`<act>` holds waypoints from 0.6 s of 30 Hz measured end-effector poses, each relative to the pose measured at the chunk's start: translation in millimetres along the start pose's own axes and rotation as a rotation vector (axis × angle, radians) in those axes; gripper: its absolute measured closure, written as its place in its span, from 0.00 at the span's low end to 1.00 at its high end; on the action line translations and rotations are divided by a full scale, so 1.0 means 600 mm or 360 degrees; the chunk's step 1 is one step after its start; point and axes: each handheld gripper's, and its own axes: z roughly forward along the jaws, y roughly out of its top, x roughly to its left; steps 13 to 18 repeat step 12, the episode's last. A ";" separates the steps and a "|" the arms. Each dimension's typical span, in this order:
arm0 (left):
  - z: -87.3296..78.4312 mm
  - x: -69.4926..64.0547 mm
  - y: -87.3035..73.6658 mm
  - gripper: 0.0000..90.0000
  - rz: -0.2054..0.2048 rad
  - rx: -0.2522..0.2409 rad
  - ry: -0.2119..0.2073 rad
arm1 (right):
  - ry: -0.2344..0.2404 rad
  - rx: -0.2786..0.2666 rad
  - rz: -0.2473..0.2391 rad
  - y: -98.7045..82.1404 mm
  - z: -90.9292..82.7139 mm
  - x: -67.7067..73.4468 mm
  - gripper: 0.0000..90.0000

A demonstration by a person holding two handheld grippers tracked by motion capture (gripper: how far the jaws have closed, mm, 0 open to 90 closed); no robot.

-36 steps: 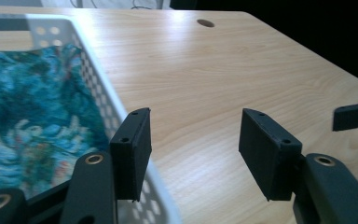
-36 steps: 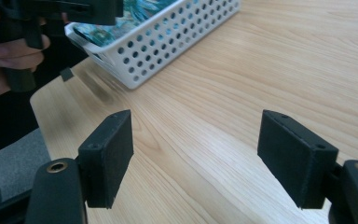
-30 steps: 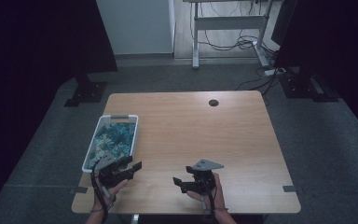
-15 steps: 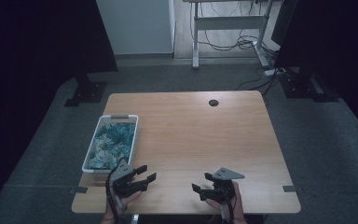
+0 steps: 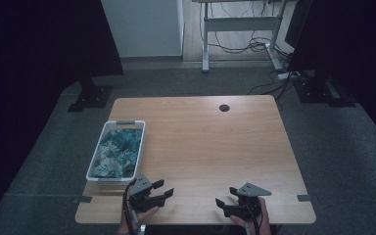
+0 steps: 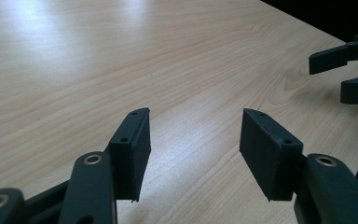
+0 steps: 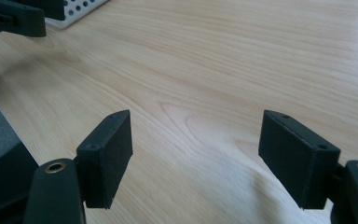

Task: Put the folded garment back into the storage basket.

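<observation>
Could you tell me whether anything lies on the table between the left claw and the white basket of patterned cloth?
Nothing visible does: the left claw hangs open just past the basket's near end, with bare table between.

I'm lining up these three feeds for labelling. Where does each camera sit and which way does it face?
High view: above the near edge, looking forward and down on the table, basket, both hands and grippers.
Left gripper view: on the left gripper, looking along its open jaws across bare wood; the right gripper shows farther off.
Right gripper view: on the right gripper, facing the basket's corner.
Shared: the same tabletop.
</observation>
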 end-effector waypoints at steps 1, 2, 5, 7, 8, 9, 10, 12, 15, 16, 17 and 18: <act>0.001 -0.001 -0.001 0.48 0.0005 0.0004 0.0002 | -0.0006 0.0002 -0.0001 -0.003 -0.002 -0.001 0.28; 0.003 -0.003 -0.002 0.48 0.0012 0.0010 0.0004 | -0.0010 0.0003 0.0002 -0.005 -0.003 -0.002 0.28; 0.007 -0.006 -0.003 0.48 0.0021 0.0015 0.0004 | -0.0019 0.0015 0.0017 -0.014 -0.005 -0.007 0.28; 0.008 -0.007 -0.003 0.48 0.0022 0.0014 0.0006 | -0.0020 0.0017 0.0017 -0.015 -0.005 -0.007 0.28; 0.008 -0.007 -0.003 0.48 0.0022 0.0014 0.0006 | -0.0020 0.0017 0.0017 -0.015 -0.005 -0.007 0.28; 0.008 -0.006 -0.004 0.48 0.0021 0.0015 0.0009 | -0.0019 0.0018 0.0017 -0.016 -0.004 -0.007 0.28; 0.008 -0.005 -0.004 0.47 0.0018 0.0013 0.0010 | -0.0019 0.0020 0.0015 -0.016 -0.003 -0.006 0.28; 0.008 -0.004 -0.004 0.47 0.0019 0.0014 0.0012 | -0.0018 0.0022 0.0012 -0.016 -0.003 -0.006 0.27; 0.008 -0.004 -0.004 0.47 0.0019 0.0014 0.0012 | -0.0018 0.0022 0.0012 -0.016 -0.003 -0.006 0.27; 0.008 -0.004 -0.004 0.47 0.0019 0.0014 0.0012 | -0.0018 0.0022 0.0012 -0.016 -0.003 -0.006 0.27; 0.008 -0.004 -0.004 0.47 0.0019 0.0014 0.0012 | -0.0018 0.0022 0.0012 -0.016 -0.003 -0.006 0.27; 0.008 -0.004 -0.004 0.47 0.0019 0.0014 0.0012 | -0.0018 0.0022 0.0012 -0.016 -0.003 -0.006 0.27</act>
